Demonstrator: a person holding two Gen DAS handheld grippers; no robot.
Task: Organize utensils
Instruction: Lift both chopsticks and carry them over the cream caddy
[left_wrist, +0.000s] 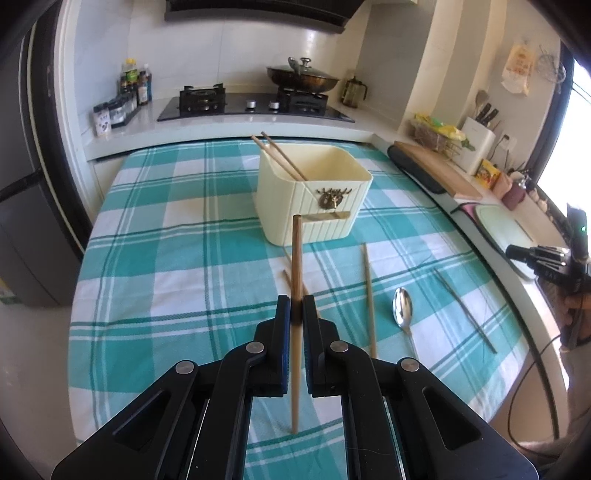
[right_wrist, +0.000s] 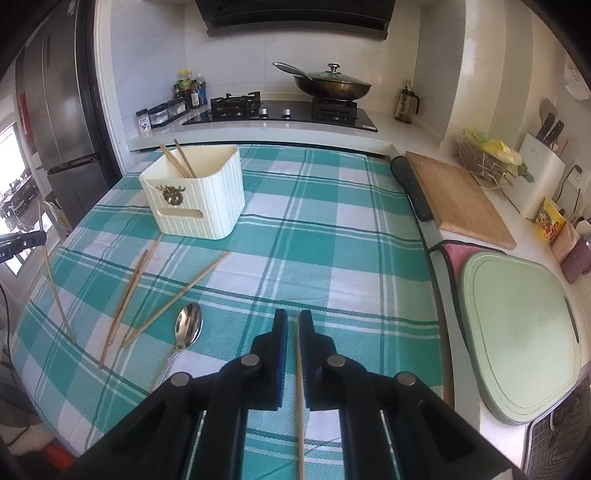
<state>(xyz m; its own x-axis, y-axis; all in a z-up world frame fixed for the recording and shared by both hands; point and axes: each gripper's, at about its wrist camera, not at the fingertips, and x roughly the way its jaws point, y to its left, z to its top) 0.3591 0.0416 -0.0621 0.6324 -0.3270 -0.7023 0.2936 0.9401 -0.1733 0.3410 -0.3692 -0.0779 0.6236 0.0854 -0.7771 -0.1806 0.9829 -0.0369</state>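
Observation:
My left gripper (left_wrist: 296, 308) is shut on a wooden chopstick (left_wrist: 296, 266) and holds it upright above the checked cloth, in front of the cream utensil box (left_wrist: 314, 195). The box (right_wrist: 195, 192) holds two chopsticks (left_wrist: 280, 157). My right gripper (right_wrist: 293, 325) has its jaws close around a chopstick (right_wrist: 300, 387) that lies between them; whether they grip it is unclear. Loose chopsticks (right_wrist: 129, 295) and a metal spoon (right_wrist: 186, 328) lie on the cloth at its left. In the left wrist view the spoon (left_wrist: 402, 306) and a chopstick (left_wrist: 369, 295) lie right of my left gripper.
The teal checked tablecloth (right_wrist: 332, 240) covers the table. A wooden board (right_wrist: 458, 195) and a green cutting board (right_wrist: 524, 332) lie on the counter at the right. The stove with a wok (right_wrist: 332, 86) is behind. A fridge (right_wrist: 55, 110) stands at the left.

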